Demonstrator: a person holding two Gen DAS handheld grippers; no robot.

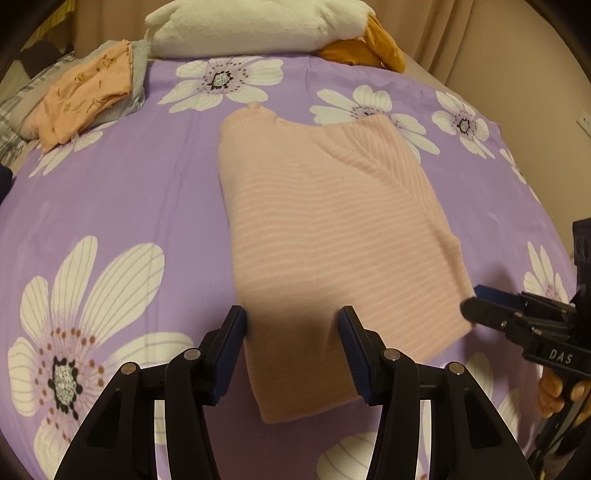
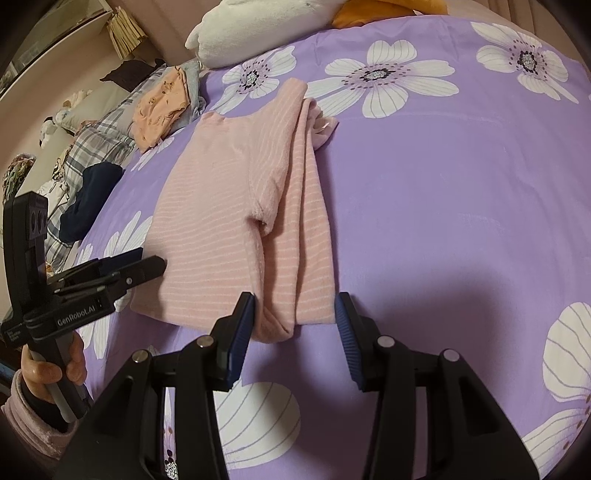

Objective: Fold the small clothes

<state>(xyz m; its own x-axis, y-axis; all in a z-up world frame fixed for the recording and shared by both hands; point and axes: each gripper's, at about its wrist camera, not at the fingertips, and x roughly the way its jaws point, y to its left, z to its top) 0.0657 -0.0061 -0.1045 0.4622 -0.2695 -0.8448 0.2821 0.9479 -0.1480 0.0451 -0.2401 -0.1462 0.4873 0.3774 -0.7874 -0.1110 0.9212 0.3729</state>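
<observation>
Two grippers hang over one wide bed, whose purple flowered cover (image 1: 155,192) fills nearly both views and serves as the folding surface. At its far end lie a white plush blanket (image 1: 255,29) and an orange cloth (image 1: 373,48), with a folded peach printed garment (image 1: 88,92) stacked on grey cloth at the left edge, probably pieces already done or waiting. Beige curtains close off the room behind.

The pink striped top (image 1: 325,229) lies flat mid-bed, its sides and sleeve turned in to make a long narrow panel, hem nearest the person. That shape suits a final fold, hem toward neckline.

The left gripper (image 1: 291,354) sits at the hem's left corner, the right gripper (image 2: 295,332) at the right corner where the folded layers bunch. Both have jaws parted, cloth lying between the pads but not pinched; neither grasps anything yet. A hand (image 2: 55,369) in a pink sleeve holds the left tool.
</observation>
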